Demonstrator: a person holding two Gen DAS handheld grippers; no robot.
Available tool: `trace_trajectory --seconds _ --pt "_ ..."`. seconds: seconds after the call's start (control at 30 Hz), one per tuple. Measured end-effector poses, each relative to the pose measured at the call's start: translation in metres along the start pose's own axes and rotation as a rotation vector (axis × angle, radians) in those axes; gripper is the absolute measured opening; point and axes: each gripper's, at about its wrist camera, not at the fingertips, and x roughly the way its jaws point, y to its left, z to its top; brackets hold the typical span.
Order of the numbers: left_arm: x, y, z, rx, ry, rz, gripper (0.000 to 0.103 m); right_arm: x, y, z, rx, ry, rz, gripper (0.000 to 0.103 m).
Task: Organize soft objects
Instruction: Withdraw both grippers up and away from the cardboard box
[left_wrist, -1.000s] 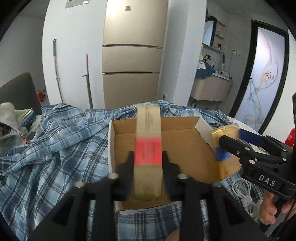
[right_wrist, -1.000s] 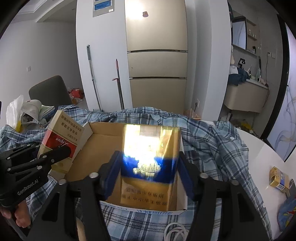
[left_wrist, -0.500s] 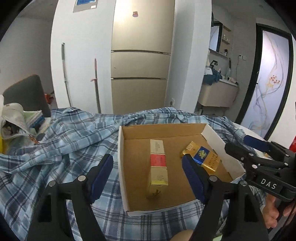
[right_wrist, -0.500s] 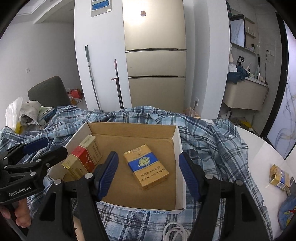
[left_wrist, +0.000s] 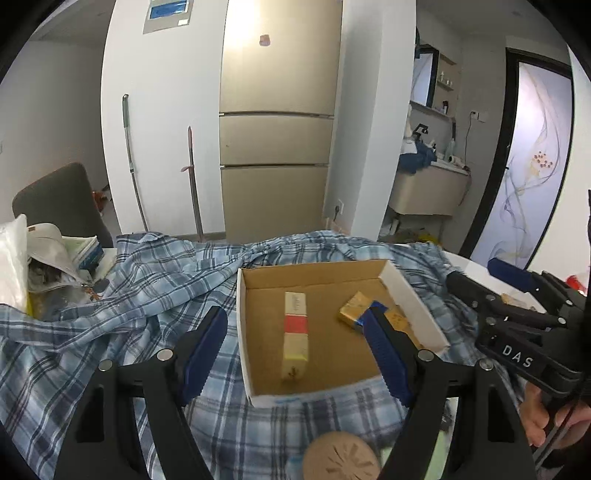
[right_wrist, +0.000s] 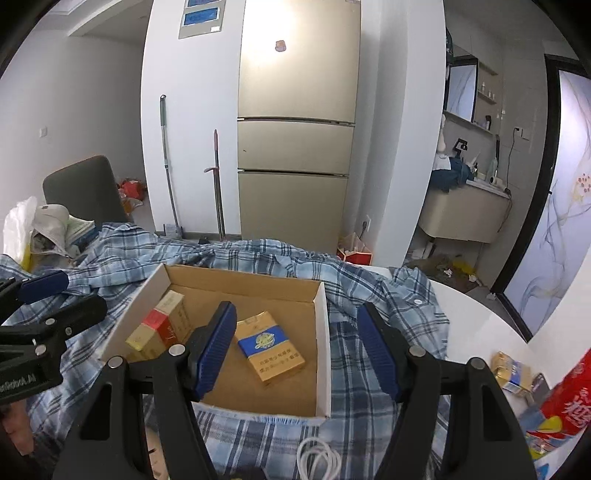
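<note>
A shallow cardboard box (left_wrist: 255, 380) (right_wrist: 321, 347) rests on a blue plaid shirt (left_wrist: 122, 295) (right_wrist: 373, 302). In it stand a red and gold cigarette pack (left_wrist: 294, 336) (right_wrist: 159, 328) on its narrow side and a blue and gold pack (left_wrist: 356, 308) (right_wrist: 271, 345) lying flat. My left gripper (left_wrist: 291, 354) is open and empty, held above the box's near edge. My right gripper (right_wrist: 301, 349) is open and empty, above the box's right part; it also shows at the right of the left wrist view (left_wrist: 506, 291).
A white cable (right_wrist: 319, 459) lies in front of the box. Another cigarette pack (right_wrist: 511, 373) and a red packet (right_wrist: 569, 398) lie on the white table at right. A round cork-coloured lid (left_wrist: 341, 456) sits below the left gripper. Bags and books (left_wrist: 44, 254) are piled at far left.
Both grippers opened and let go of their packs, which now sit in the box. Both grippers then drew back and up from the box.
</note>
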Motion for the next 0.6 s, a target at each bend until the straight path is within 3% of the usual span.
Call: trace_trajectory --seconds 0.37,0.47,0.6 --pt "-0.071 -0.01 -0.038 -0.01 -0.023 -0.011 0.078 -0.056 0.017 -0.027 -0.019 0.038 0.067 0.067" --pt "-0.082 -0.009 -0.052 -0.013 -0.04 0.038 0.078 -0.062 0.02 -0.038 -0.006 0.055 0.088 0.067" --pt "-0.081 -0.007 -0.069 -0.01 -0.015 0.026 0.078 -0.065 0.024 -0.058 0.003 0.08 0.11 0.067"
